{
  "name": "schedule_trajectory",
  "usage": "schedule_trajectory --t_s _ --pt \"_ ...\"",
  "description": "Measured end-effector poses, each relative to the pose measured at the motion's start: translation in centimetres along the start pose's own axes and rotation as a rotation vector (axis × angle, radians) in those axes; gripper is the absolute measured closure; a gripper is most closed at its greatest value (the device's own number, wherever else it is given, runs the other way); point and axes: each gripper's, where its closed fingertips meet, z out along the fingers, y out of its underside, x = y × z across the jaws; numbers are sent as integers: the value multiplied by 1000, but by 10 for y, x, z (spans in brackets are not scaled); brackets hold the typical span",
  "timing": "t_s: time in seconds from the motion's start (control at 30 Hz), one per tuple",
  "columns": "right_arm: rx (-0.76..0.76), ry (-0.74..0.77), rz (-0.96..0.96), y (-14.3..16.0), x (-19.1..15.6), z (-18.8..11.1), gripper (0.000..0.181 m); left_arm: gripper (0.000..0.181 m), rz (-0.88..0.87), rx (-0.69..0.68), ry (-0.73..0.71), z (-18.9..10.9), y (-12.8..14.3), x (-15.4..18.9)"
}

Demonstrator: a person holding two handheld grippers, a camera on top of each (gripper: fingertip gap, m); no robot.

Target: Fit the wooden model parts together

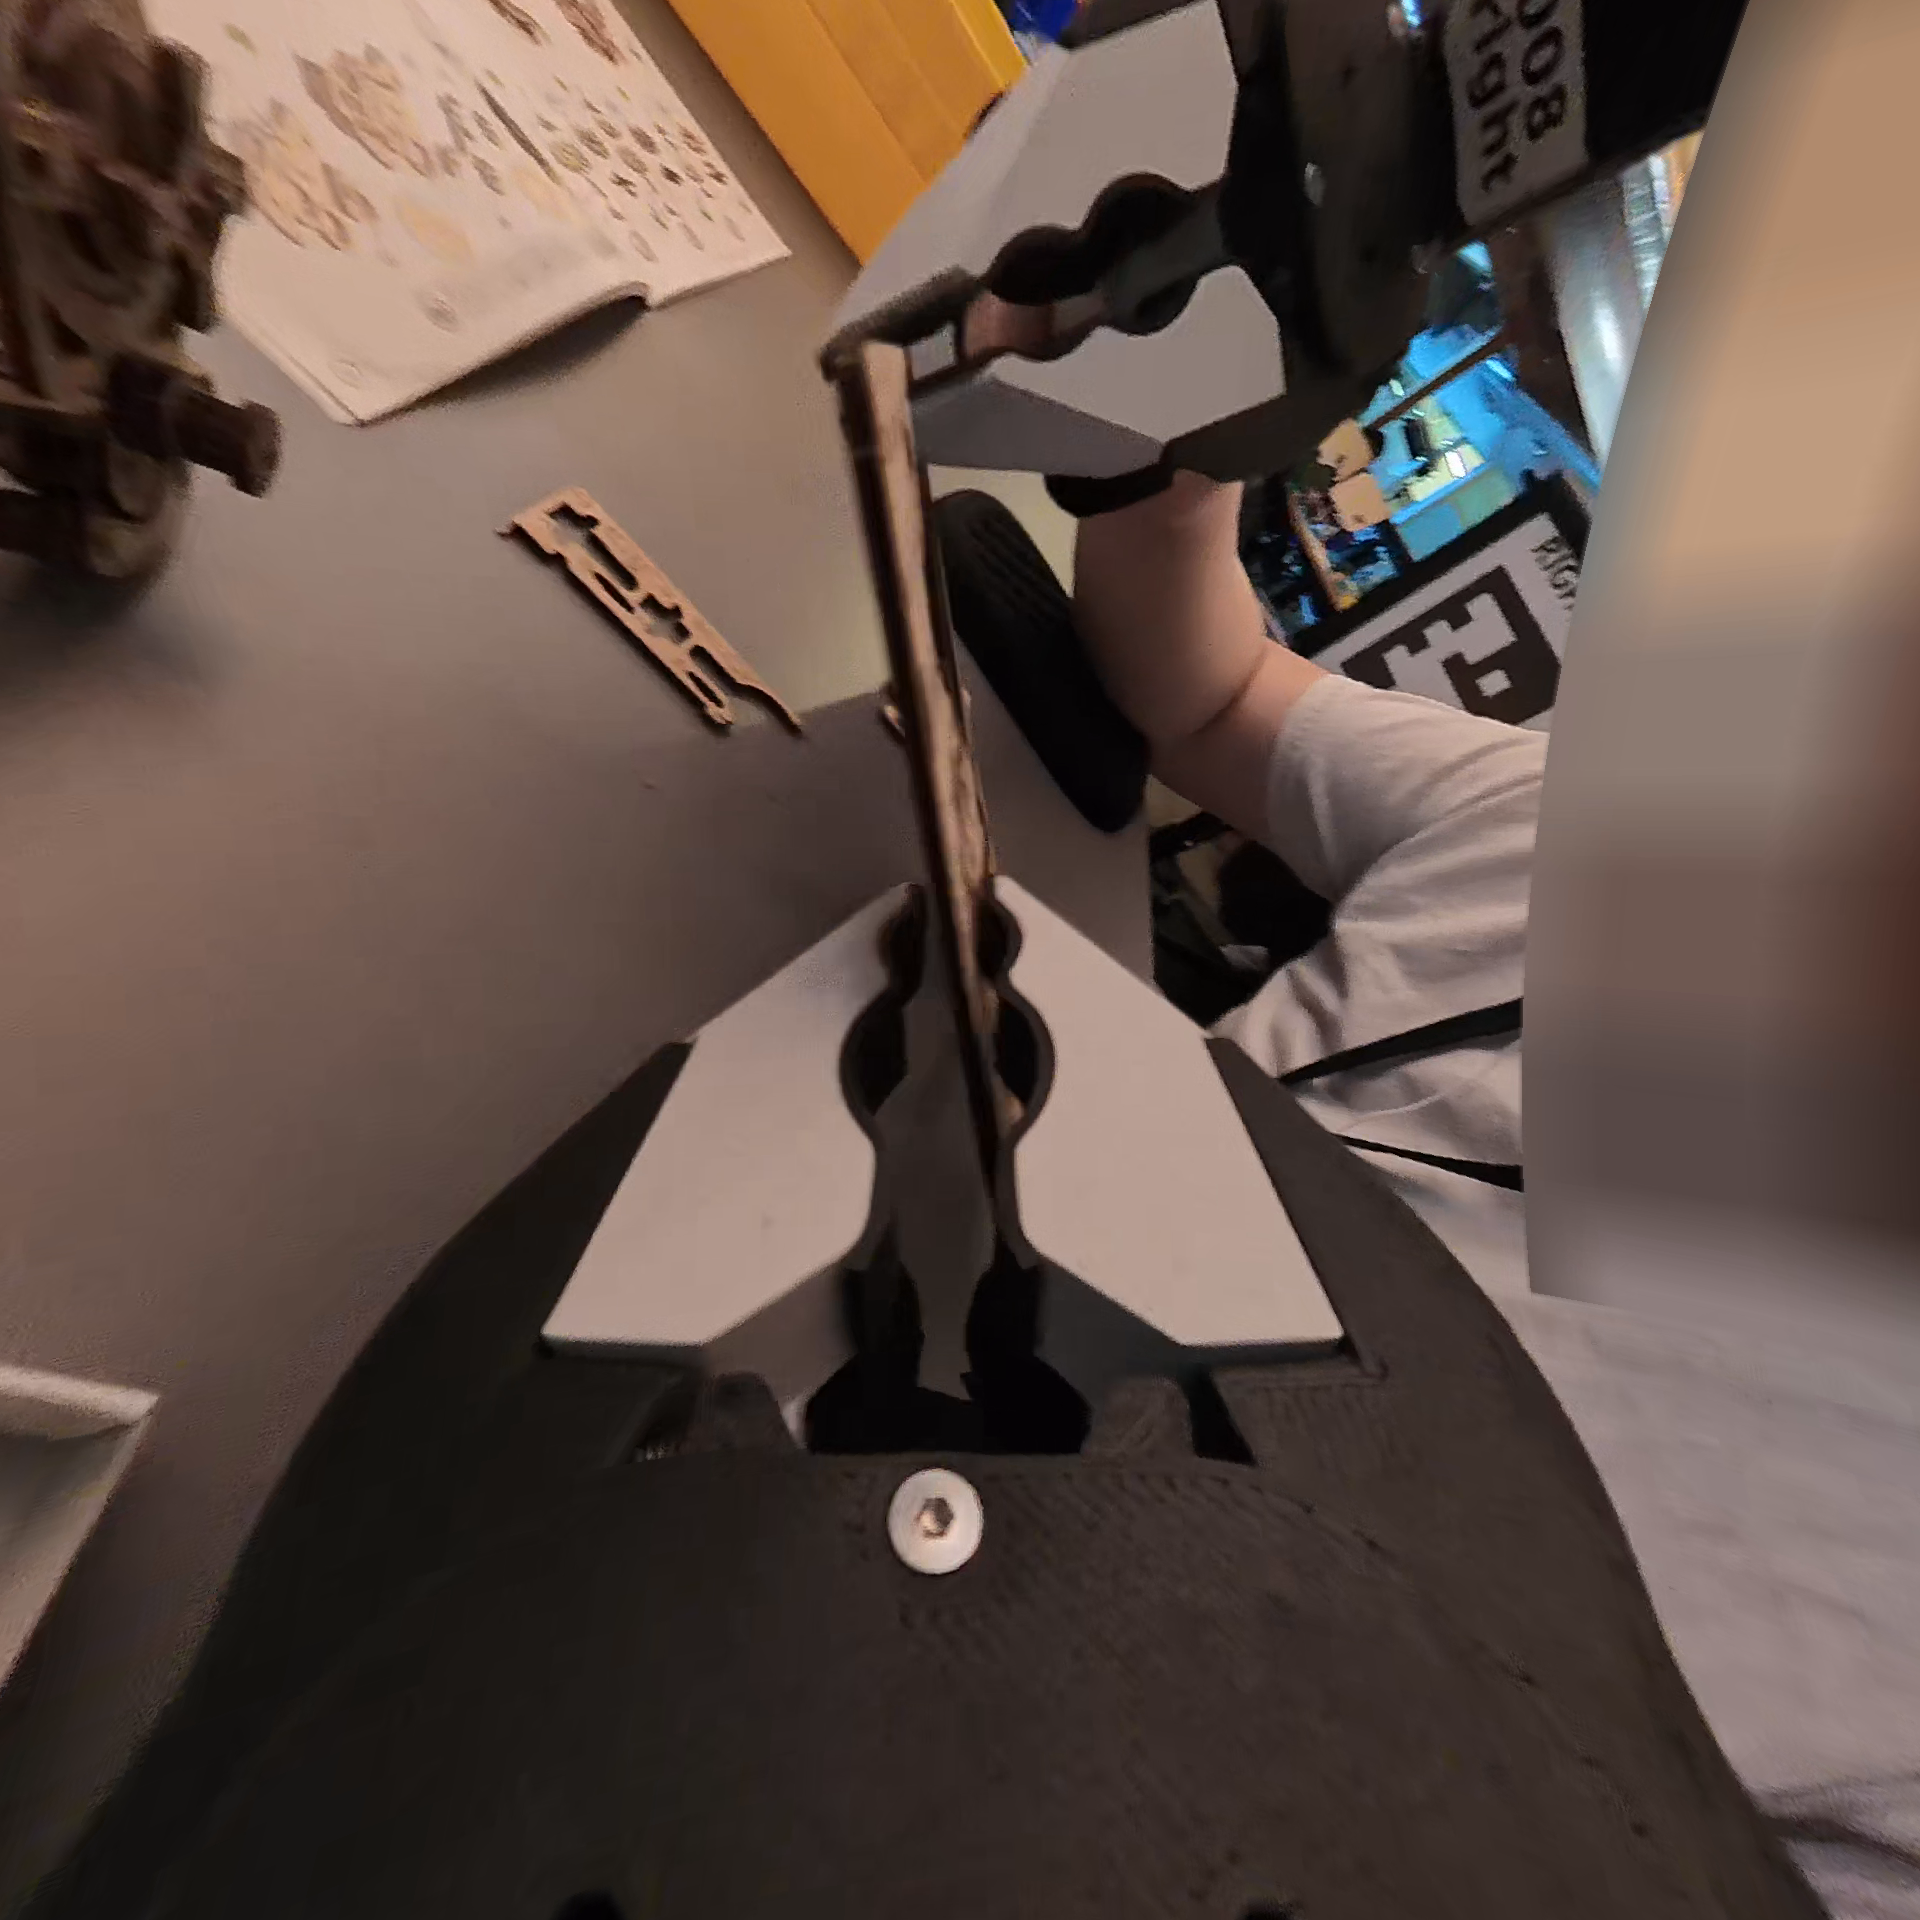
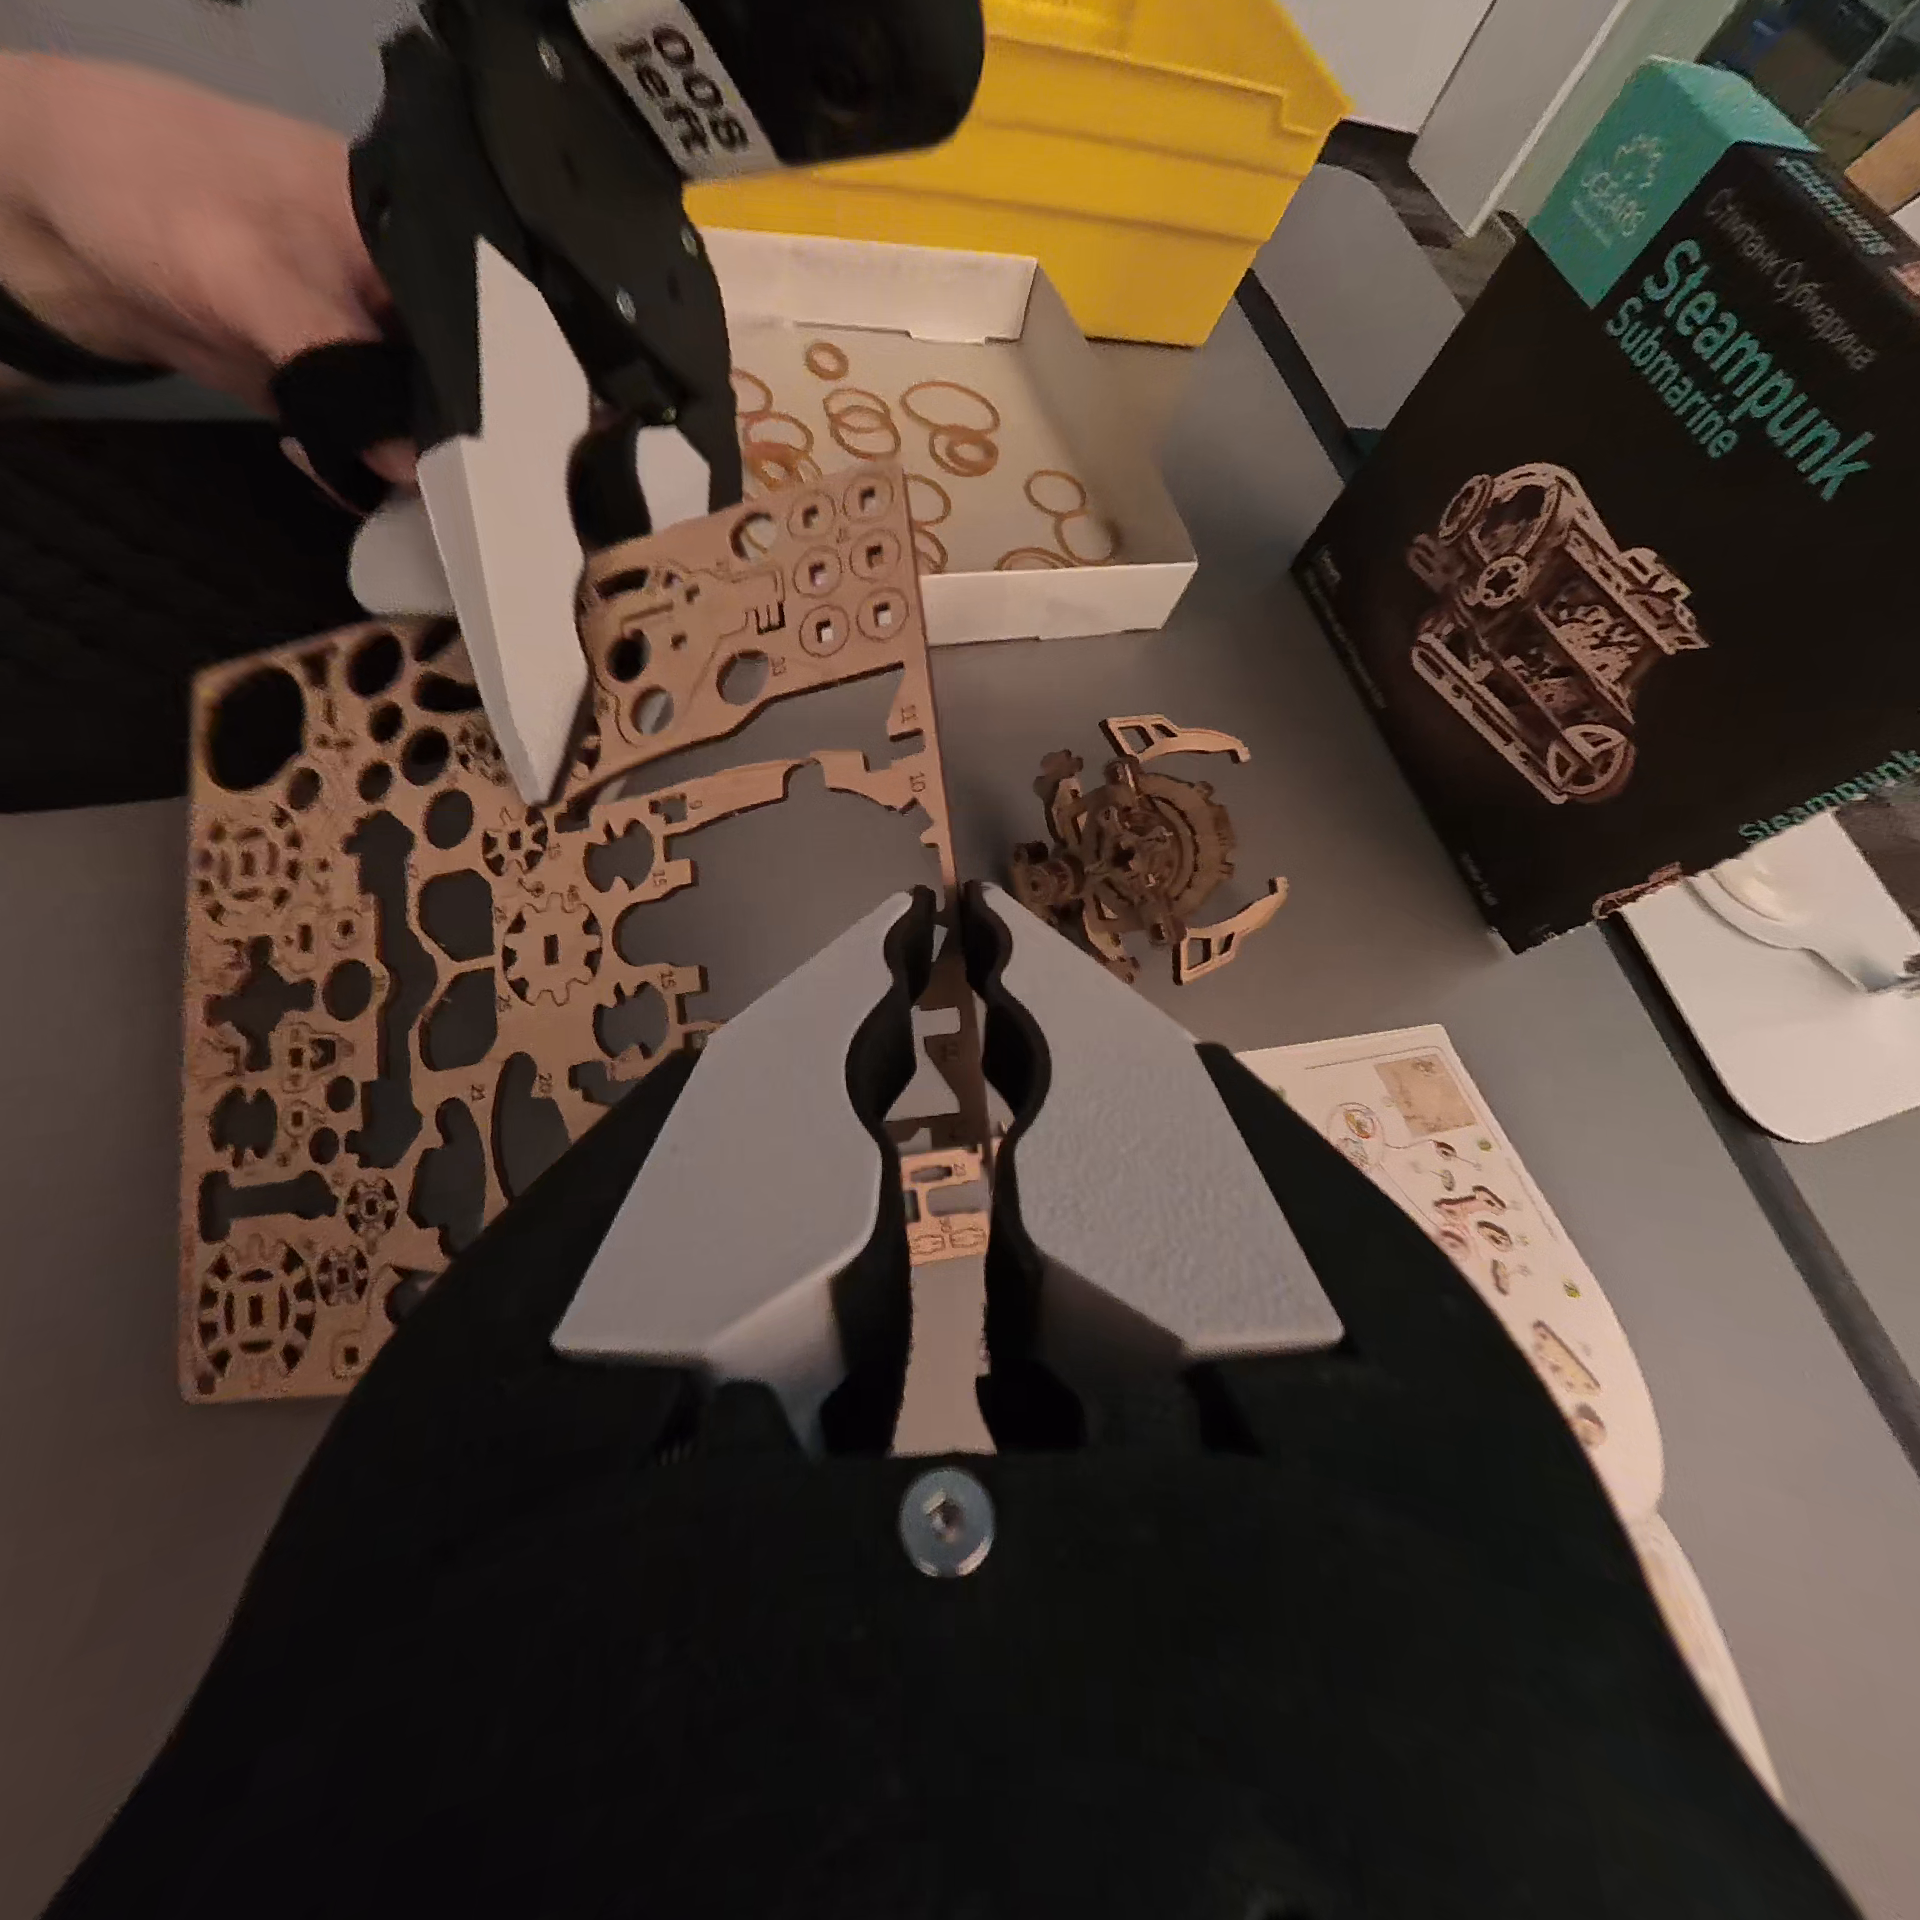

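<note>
A thin laser-cut wooden sheet [image 2: 312, 1039] with many punched-out holes is held above the grey table by both grippers. In the left wrist view the sheet [image 1: 914, 623] shows edge-on. My left gripper [image 1: 951, 914] is shut on its near end, and my right gripper [image 1: 862, 353] is clamped on its far end. In the right wrist view my right gripper [image 2: 945, 899] is shut on the sheet's right edge strip, and the left gripper [image 2: 566, 727] grips its upper part. A partly built wooden model [image 2: 1132, 852] stands on the table just right of the sheet; it is blurred in the left wrist view [image 1: 94, 312].
A loose wooden strip [image 1: 644, 613] lies on the table. An instruction sheet [image 2: 1455, 1195] lies at the right. A white box [image 2: 1070, 613] holds several rubber rings, with a yellow bin [image 2: 1091, 156] behind it. A black product box [image 2: 1610, 571] stands at the right. A person's forearm [image 1: 1195, 644] is close. Spacing between my two grippers at the tips: around 8 cm.
</note>
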Motion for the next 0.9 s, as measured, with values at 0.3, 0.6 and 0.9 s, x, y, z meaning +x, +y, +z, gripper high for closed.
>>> schedule_trajectory --t_s 0.3,0.6,0.9 --pt "123 -102 -2 16 -5 -66 150 179 29 -24 -33 -7 1 -3" --pt "-105 -271 151 123 -60 -80 150 178 57 -34 -82 -11 1 1" --pt "-249 -236 125 137 -75 -74 151 178 61 -41 -57 -10 2 2"
